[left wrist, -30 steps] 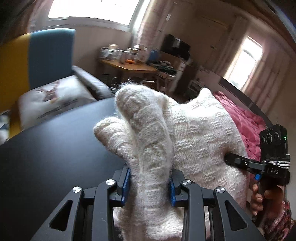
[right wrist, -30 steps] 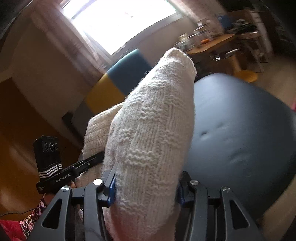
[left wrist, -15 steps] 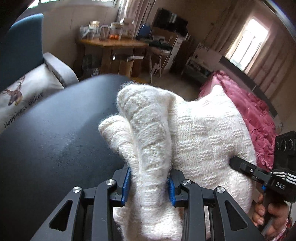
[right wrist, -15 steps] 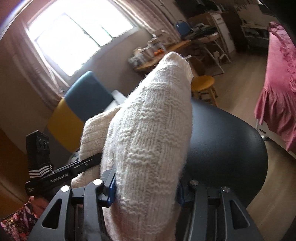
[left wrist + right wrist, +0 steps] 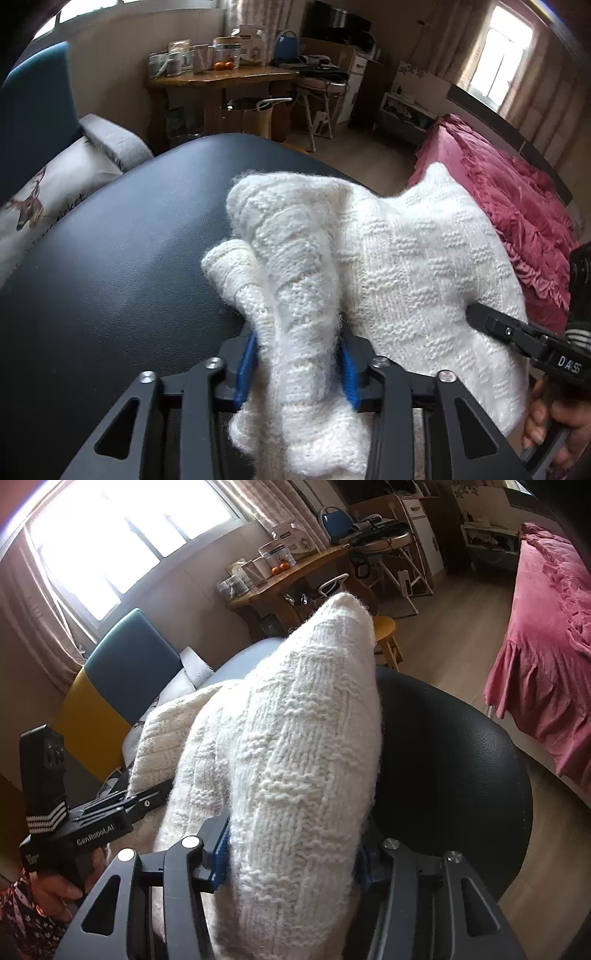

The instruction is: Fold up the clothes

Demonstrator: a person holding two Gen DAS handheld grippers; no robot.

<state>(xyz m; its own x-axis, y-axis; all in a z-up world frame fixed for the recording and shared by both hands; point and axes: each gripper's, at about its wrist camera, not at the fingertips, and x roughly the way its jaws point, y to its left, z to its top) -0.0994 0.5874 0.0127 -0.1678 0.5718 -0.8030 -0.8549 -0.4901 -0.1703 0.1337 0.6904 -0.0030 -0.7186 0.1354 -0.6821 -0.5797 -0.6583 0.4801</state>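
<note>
White knit sweater (image 5: 417,273) now lower over the black table (image 5: 110,266), both tongs opening around bunched folds

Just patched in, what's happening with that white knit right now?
A person is folding a cream knitted sweater over a black padded surface, with a handheld gripper in each hand. The left gripper has a bunched fold of the knit between its blue pads, and the right gripper has another fold. Both sets of jaws are opening, with the fabric between them, so the sweater looks about to be let go.
</note>
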